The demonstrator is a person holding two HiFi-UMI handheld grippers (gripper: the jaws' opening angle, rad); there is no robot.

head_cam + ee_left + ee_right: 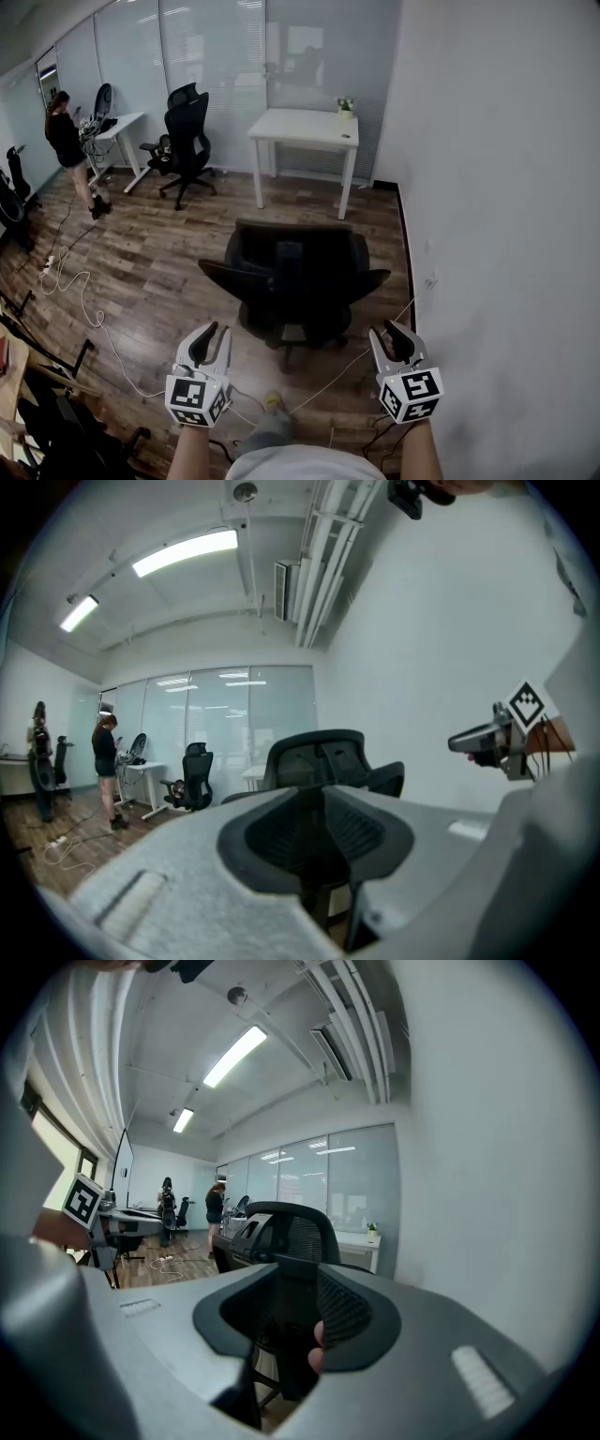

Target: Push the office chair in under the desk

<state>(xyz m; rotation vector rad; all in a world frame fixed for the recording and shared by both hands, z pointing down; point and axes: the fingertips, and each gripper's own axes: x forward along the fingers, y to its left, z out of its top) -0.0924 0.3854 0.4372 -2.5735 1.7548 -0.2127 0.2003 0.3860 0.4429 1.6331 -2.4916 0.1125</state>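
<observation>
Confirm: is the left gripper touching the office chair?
Apart. Head view shows bare floor between the left gripper and the office chair; its own view shows the chair standing beyond open jaws.

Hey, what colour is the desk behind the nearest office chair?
The desk is white; the head view shows it best.
</observation>
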